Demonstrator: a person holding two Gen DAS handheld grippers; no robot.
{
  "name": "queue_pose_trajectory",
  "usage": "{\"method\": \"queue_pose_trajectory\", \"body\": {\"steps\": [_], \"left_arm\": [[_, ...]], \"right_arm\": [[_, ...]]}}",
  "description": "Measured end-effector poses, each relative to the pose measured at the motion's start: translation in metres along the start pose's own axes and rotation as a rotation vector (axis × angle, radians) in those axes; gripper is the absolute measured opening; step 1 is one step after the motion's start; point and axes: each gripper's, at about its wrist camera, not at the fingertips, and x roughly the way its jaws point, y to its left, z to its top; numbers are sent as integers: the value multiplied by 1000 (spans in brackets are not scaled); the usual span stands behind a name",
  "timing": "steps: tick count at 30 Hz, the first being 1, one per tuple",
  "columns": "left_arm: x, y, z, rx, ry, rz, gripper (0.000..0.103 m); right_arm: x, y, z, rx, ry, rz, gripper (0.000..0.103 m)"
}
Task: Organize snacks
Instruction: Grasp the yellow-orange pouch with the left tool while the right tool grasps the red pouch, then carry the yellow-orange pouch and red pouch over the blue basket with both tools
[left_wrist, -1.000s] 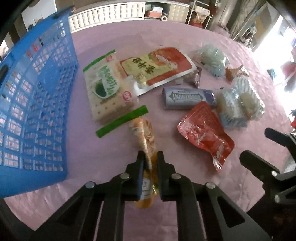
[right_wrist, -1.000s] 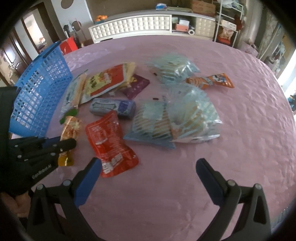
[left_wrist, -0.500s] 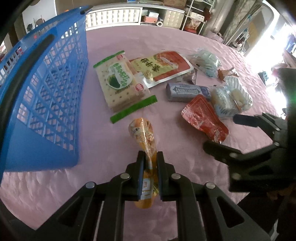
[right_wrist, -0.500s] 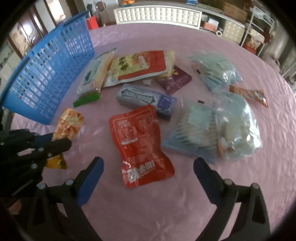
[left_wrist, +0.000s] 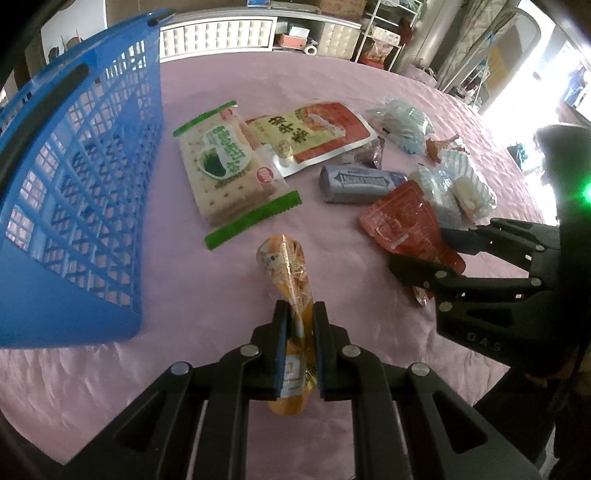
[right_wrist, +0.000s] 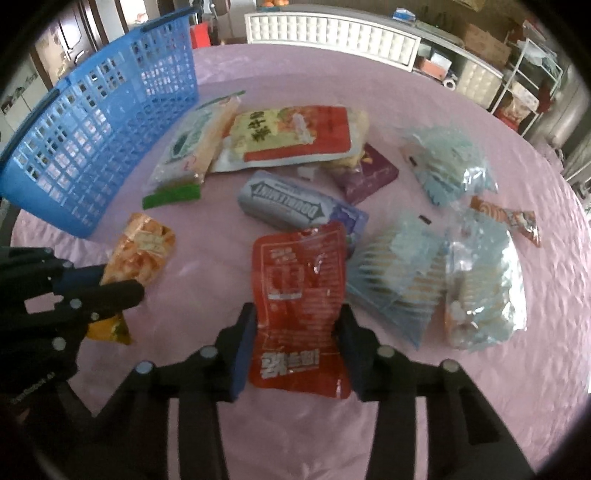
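Left gripper (left_wrist: 298, 321), jaws clamped on the orange snack packet (left_wrist: 290, 280), which stays pinched as in the earlier frames, its free end pointing toward the green cracker pack (left_wrist: 229, 170). Right gripper (right_wrist: 297, 332), formerly spread wide above the pink tablecloth (right_wrist: 461, 398), has advanced and narrowed: its fingers now flank the red pouch (right_wrist: 299, 295), each close against an edge; firm contact cannot be told. The blue basket (left_wrist: 81, 206) stands to the left, nearer the left gripper than before. Grey gum pack (right_wrist: 291, 203) lies just beyond the pouch.
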Motion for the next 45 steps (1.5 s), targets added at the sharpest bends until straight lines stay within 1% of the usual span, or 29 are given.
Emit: {"method": "queue_pose_trajectory", "body": {"steps": [2, 4, 8, 13, 16, 18, 21, 24, 27, 32, 36, 42, 45], "left_arm": [[-6, -5, 1, 7, -13, 1, 11], [-17, -9, 1, 15, -34, -2, 11], [-43, -20, 1, 35, -87, -2, 11], [-82, -26, 3, 49, -164, -2, 11], [-106, -26, 3, 57, -216, 31, 11], [-120, -25, 4, 60, -249, 34, 11], [-139, -20, 4, 73, -287, 52, 11], [-157, -9, 6, 72, -310, 50, 11], [-174, 6, 9, 56, -331, 61, 11], [-207, 31, 11, 59, -384, 84, 11], [-228, 57, 21, 50, -407, 106, 11], [-242, 99, 28, 22, -418, 122, 11], [-239, 117, 33, 1, -405, 114, 11]], "right_arm": [[-8, 0, -1, 10, -12, 3, 32], [-22, -1, -3, 33, -30, 29, 32], [-50, -1, -11, 54, -69, 44, 32], [-92, 10, -15, 77, -135, 66, 32], [-119, 21, -17, 79, -182, 73, 32], [-135, 28, -17, 79, -209, 77, 32], [-154, 36, -6, 75, -245, 77, 32], [-165, 47, 5, 64, -280, 81, 32], [-177, 57, 19, 81, -311, 121, 32], [-180, 77, 42, 67, -333, 138, 32], [-187, 95, 60, 48, -360, 154, 32], [-185, 118, 82, 21, -362, 172, 32], [-176, 127, 91, 16, -350, 183, 32]]}}
